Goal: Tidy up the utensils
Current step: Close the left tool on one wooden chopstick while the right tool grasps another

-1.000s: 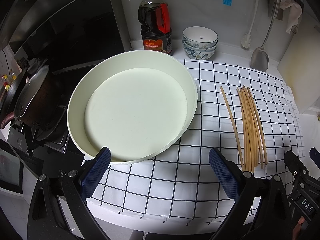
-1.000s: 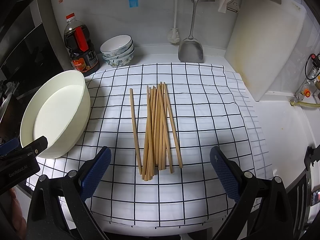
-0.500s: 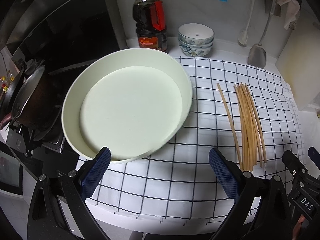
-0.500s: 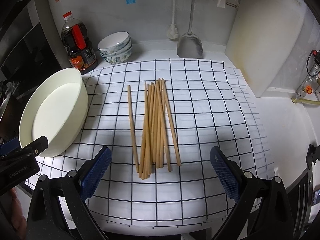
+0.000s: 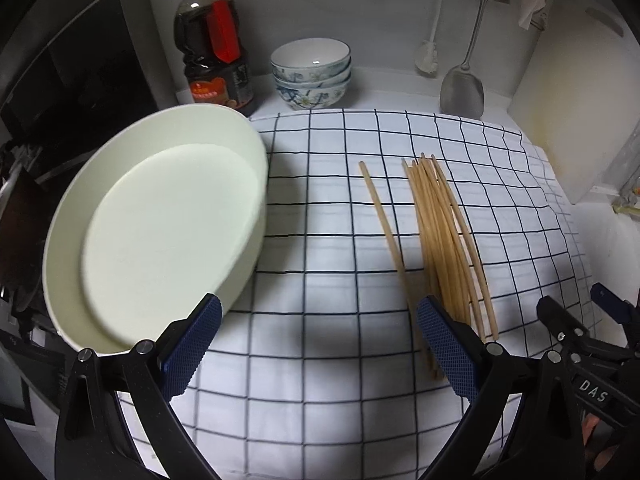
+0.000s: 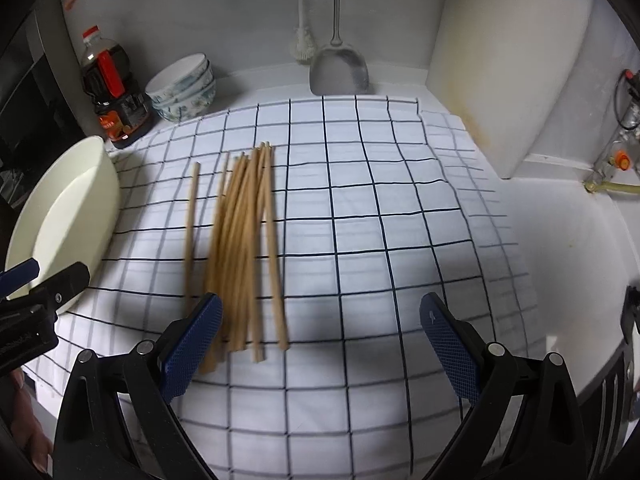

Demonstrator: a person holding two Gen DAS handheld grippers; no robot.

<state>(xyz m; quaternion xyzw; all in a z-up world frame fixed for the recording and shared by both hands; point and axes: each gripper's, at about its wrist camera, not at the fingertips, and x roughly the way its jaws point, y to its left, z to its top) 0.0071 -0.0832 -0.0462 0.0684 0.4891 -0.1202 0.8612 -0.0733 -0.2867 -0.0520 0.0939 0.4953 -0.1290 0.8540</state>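
Both tongs spread and empty: left gripper (image 5: 318, 354) and right gripper (image 6: 320, 350) hover over the checked cloth (image 6: 360, 220), where loose chopsticks (image 6: 240, 240) lie mid-cloth beside the round tray (image 5: 160, 220) at its left edge; a pinch may scatter them.

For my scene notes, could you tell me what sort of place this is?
Most likely a home kitchen counter: a metal spatula hangs on the wall, stacked bowls sit beside a dark sauce bottle, and chopsticks lie on a checked cloth.
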